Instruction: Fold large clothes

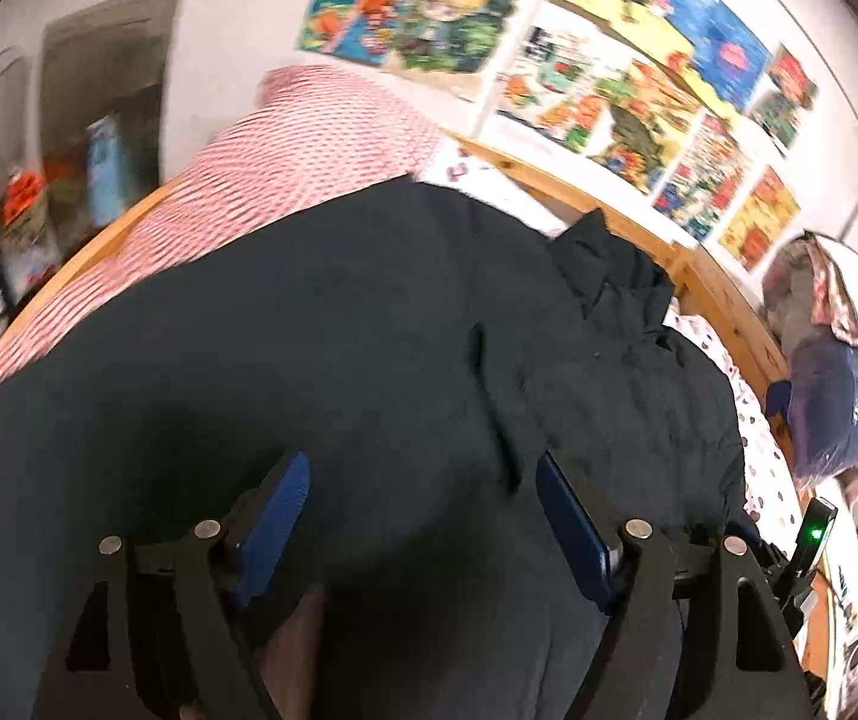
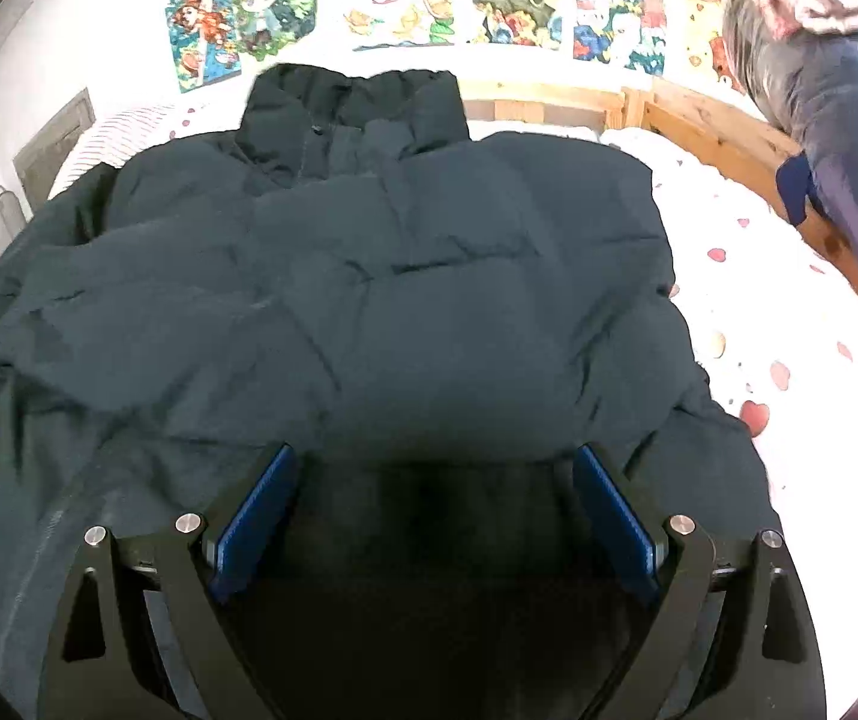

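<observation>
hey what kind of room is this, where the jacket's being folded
Most likely a child's bedroom: the dark puffer jacket lies on a wooden-framed bed with a heart-print sheet, and cartoon posters cover the wall.

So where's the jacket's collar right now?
In the right wrist view the collar stands at the top centre, at the jacket's far end, just below the posters by the wooden bed rail.

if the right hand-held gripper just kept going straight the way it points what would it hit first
Most likely the dark puffer jacket spread on the bed: the open right hand-held gripper has its quilted body directly ahead, between its blue pads. Depth is unclear, but nothing else lies in front.
</observation>
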Motion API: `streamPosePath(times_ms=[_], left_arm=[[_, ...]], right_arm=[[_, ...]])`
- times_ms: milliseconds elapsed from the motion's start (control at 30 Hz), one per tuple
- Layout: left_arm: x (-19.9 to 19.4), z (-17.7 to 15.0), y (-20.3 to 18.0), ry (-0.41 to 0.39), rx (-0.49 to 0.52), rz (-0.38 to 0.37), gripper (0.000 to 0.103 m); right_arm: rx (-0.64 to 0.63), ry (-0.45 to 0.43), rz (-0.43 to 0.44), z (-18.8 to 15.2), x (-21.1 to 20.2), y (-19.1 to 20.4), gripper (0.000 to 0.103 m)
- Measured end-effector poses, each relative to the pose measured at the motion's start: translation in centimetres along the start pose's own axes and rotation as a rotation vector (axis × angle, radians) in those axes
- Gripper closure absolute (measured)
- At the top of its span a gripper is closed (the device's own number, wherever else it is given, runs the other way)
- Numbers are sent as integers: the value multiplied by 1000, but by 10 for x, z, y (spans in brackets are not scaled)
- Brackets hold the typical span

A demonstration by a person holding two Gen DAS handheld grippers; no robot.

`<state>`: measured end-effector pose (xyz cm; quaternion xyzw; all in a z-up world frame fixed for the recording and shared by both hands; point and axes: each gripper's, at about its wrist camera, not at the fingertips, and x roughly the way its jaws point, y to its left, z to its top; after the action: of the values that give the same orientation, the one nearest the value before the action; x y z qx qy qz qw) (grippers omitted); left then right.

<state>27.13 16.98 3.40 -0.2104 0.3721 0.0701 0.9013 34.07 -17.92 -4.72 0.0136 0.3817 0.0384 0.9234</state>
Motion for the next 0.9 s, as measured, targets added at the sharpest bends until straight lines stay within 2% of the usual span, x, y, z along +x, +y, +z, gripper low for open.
streamPosePath(times_ms=[133, 333, 467, 533, 633, 733, 900], left_arm=[[-43, -38, 28, -48, -104, -34, 16], [-65, -86, 78, -55, -312, -68, 16], [-72, -95, 99, -110, -419, -81, 16], [-70, -94, 108, -131, -455, -89, 11], [-58, -88, 118, -118, -502, -77, 10], [-50, -84, 130, -122, -550, -55, 10], [-39, -82, 144, -145, -604, -16, 11]], right_arm=[[-78, -46, 6, 4, -24, 22, 13], [-159, -71, 62, 15, -46, 62, 13], [-187, -71, 123, 32, -50, 89, 13], [-177, -70, 151, 43, -48, 102, 13], [-162, -71, 185, 62, -34, 124, 13], [-183, -43, 190, 74, -4, 152, 13], [-276, 32, 172, 69, 47, 199, 13]])
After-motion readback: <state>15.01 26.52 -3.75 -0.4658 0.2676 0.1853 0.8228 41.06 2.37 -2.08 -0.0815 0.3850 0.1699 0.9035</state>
